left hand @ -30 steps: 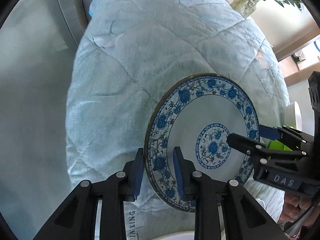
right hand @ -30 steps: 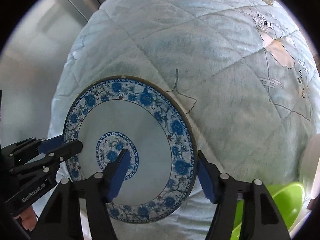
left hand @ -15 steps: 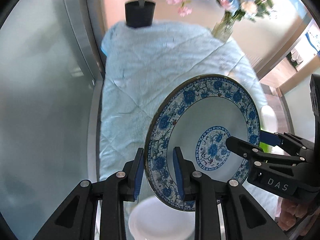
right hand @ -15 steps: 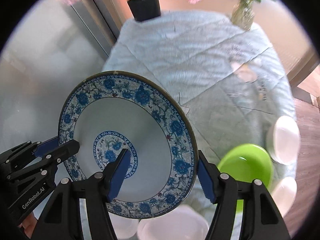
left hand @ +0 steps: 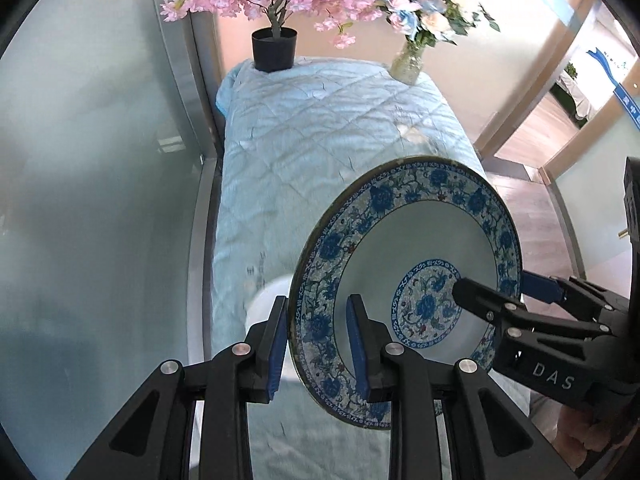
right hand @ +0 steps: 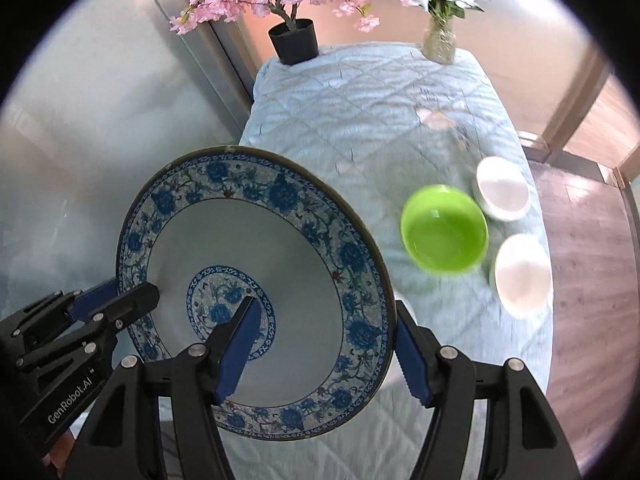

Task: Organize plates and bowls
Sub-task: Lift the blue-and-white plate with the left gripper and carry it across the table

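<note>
A large blue-and-white patterned plate [left hand: 404,256] is held tilted in the air by both grippers. My left gripper [left hand: 318,344] is shut on its left rim, one finger behind and one in front. My right gripper [right hand: 324,344] is shut on its right rim; it also shows in the left wrist view [left hand: 492,296]. The plate fills the lower left of the right wrist view [right hand: 256,240]. A green bowl [right hand: 444,232] and two white bowls [right hand: 502,194] [right hand: 522,274] sit on the table at the right. A white dish [left hand: 264,300] lies partly hidden behind the plate.
The table is covered with a light blue quilted cloth [right hand: 360,112]. At its far end stand a black pot with a pink blossom tree [right hand: 294,42] and a glass vase of flowers [right hand: 439,42]. A frosted glass wall [left hand: 88,160] runs along the left.
Both grippers have lifted the plate well above the table and the views have pulled back. The far end of the table, the flowers and the bowls have come into sight.
</note>
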Demonstrator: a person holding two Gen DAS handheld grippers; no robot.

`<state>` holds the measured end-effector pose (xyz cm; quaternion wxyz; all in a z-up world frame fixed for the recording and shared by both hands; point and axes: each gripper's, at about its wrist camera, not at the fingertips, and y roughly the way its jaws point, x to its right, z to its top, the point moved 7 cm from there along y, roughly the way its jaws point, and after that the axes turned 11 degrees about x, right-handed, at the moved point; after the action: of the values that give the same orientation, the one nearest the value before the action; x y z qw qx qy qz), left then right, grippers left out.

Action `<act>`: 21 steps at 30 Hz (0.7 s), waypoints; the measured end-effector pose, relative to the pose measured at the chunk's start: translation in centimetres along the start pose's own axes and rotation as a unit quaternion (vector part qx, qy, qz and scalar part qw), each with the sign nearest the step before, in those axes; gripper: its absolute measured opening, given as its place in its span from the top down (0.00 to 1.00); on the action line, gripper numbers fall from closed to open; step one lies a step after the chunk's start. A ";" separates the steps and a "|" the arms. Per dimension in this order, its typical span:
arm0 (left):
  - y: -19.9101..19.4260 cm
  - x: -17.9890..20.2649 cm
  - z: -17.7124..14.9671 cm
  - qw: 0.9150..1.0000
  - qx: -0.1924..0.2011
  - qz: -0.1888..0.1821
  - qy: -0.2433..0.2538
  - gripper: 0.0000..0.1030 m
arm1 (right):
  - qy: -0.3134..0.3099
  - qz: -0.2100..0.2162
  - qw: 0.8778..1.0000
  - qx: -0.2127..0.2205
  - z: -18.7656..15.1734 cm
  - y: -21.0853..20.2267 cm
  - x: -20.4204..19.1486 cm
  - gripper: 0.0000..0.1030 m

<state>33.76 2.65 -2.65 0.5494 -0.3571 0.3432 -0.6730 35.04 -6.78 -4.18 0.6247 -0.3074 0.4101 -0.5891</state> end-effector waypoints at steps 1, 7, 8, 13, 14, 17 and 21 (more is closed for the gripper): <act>-0.5 0.4 -1.0 1.000 -0.001 0.000 0.002 0.76 | 0.004 0.000 1.000 -0.005 -1.0 -0.7 0.1 0.37; -3.2 2.3 -8.3 1.000 -0.022 -0.013 0.001 0.76 | 0.018 -0.013 1.000 -0.022 -6.7 -3.2 1.3 0.37; -3.4 2.6 -9.6 0.999 -0.028 -0.016 0.003 0.76 | 0.021 -0.013 0.999 -0.027 -7.6 -3.3 1.5 0.37; -2.6 3.5 -15.2 0.998 -0.065 -0.019 0.008 0.76 | 0.043 -0.019 0.997 -0.063 -12.5 -2.4 2.7 0.37; -2.1 3.5 -16.3 0.997 -0.076 -0.022 0.006 0.76 | 0.043 -0.023 0.996 -0.072 -13.6 -2.1 2.9 0.37; -0.7 3.3 -19.4 0.994 -0.103 -0.025 0.006 0.76 | 0.054 -0.028 0.993 -0.101 -16.5 -0.7 3.5 0.37; 1.5 3.0 -22.5 0.990 -0.141 -0.022 0.007 0.76 | 0.066 -0.031 0.988 -0.134 -19.8 1.3 4.2 0.37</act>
<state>14.76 0.99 -15.07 0.4759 -0.4335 0.4304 -0.6327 18.25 -8.78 -15.34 0.5310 -0.3614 0.5154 -0.5672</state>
